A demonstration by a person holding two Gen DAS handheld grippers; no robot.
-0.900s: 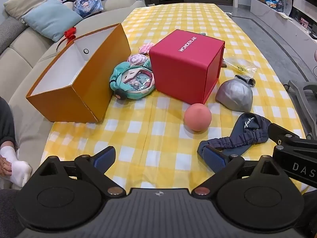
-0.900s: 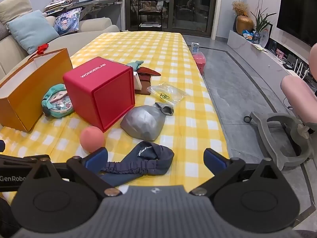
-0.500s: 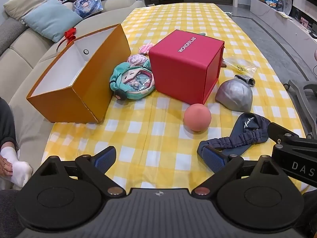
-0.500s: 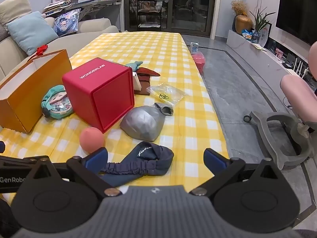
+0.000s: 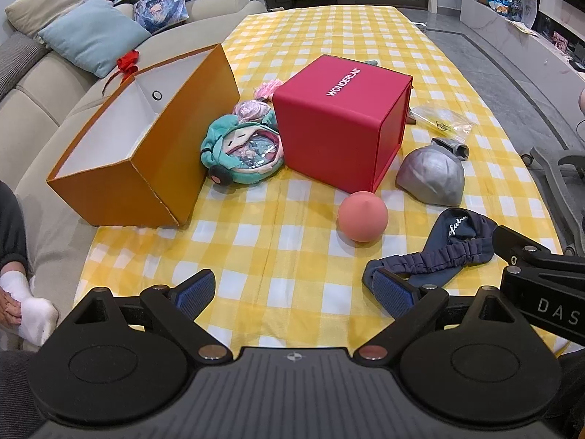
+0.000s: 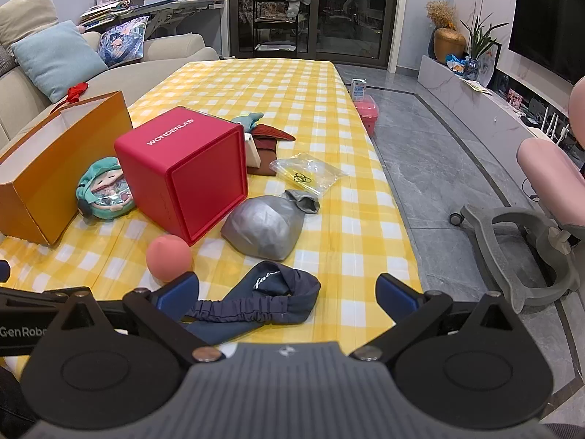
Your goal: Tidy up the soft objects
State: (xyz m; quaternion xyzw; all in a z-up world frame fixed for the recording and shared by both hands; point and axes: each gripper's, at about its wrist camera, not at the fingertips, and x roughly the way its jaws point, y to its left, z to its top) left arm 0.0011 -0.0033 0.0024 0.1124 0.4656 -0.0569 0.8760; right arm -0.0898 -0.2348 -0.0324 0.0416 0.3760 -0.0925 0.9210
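1. Left wrist view: we hold the left gripper (image 5: 292,289) low over the near edge of the desk (image 5: 329,29), its jaws spread wide and holding nothing.
2. Ahead of these jaws and a little to their right lies the pink ball (image 5: 362,216); further ahead and to the left sits the teal plush doll (image 5: 243,153), wedged between the open orange box (image 5: 146,139) and the red cube box (image 5: 340,117).
3. The navy headband (image 5: 435,256) lies just beside the right jaw of this gripper, its near end close to the pad.
4. In the right wrist view the right gripper (image 6: 287,292) is likewise wide open and empty; the headband lies between its jaws, nearer the left one, and the silver pouch (image 6: 265,226) rests just beyond.
5. We judge the task barely begun: no soft thing is visibly in the orange box, and both grippers are poised before a first pick.
6. The next move likely calls for lowering the right jaws around the bunched elastic band, closing firmly since the cloth is limp, then carrying it to the orange box.
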